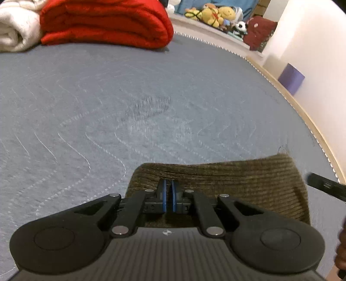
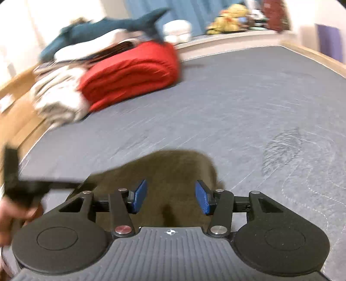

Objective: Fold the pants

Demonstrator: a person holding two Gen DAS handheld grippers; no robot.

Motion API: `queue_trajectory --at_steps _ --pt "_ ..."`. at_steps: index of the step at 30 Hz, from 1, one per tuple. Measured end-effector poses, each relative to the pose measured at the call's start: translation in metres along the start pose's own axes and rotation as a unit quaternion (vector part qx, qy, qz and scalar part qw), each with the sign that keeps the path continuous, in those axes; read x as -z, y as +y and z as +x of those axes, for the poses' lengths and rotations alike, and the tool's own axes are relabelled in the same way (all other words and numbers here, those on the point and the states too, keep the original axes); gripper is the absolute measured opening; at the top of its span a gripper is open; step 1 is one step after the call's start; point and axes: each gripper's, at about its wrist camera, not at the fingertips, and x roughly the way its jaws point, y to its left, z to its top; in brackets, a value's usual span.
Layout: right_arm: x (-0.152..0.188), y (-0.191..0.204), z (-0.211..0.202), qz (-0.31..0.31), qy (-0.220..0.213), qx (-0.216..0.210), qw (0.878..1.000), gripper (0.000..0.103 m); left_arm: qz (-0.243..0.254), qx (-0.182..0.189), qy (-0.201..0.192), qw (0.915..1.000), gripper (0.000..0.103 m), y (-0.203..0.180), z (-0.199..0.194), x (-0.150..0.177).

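Note:
Folded brown corduroy pants (image 1: 248, 183) lie on the grey quilted bed cover (image 1: 129, 108) near its right edge. My left gripper (image 1: 168, 186) points down onto the fold's left part, its blue pads shut together on the fabric. In the right wrist view the pants (image 2: 173, 166) look blurred, and my right gripper (image 2: 170, 192) hovers over them open, the blue pads (image 2: 138, 196) wide apart and not pressing the cloth. A black finger of the right gripper (image 1: 326, 187) pokes in beside the pants' right end. The left gripper (image 2: 21, 188), in a hand, is a blur at the left.
A folded red blanket (image 1: 103, 23) and a white one (image 1: 15, 28) lie at the bed's far end. Plush toys (image 1: 216, 15) sit on a ledge behind, a blue shark plush (image 2: 103, 28) on the pile. The wooden bed edge (image 1: 302, 112) and a purple box (image 1: 290, 79) are on the right.

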Motion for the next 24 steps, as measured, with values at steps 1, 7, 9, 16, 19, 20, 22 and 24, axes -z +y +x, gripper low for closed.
queue_trajectory --at_steps 1,7,9,16,19,20,22,24 --pt "-0.001 -0.001 0.011 0.006 -0.003 0.01 1.0 0.052 0.01 -0.002 -0.005 0.9999 0.007 -0.005 -0.004 -0.002" --pt "0.0 -0.025 0.067 0.046 0.042 0.093 0.994 0.044 0.096 0.035 -0.005 0.9948 0.01 -0.022 -0.084 0.011" --pt "-0.001 -0.022 0.073 0.037 0.043 0.104 0.993 0.044 0.137 0.039 0.017 0.9897 0.011 -0.02 -0.092 0.02" --pt "-0.005 -0.009 0.062 0.041 0.045 0.108 0.992 0.048 0.107 -0.007 0.077 0.9913 0.043 0.019 -0.073 0.049" --pt "-0.01 -0.004 0.041 0.042 0.034 0.122 0.991 0.055 0.143 -0.034 0.014 0.9891 0.049 0.0 -0.106 0.052" --pt "-0.012 0.002 0.03 0.036 0.025 0.119 0.992 0.061 0.143 -0.032 -0.001 0.9892 0.061 -0.005 -0.114 0.054" --pt "-0.016 0.019 0.005 0.008 0.003 0.114 0.993 0.077 0.129 -0.024 -0.035 0.9908 0.086 -0.016 -0.137 0.061" --pt "-0.017 0.043 -0.03 -0.026 -0.032 0.115 0.993 0.097 0.112 -0.045 -0.057 0.9911 0.094 -0.027 -0.157 0.066"
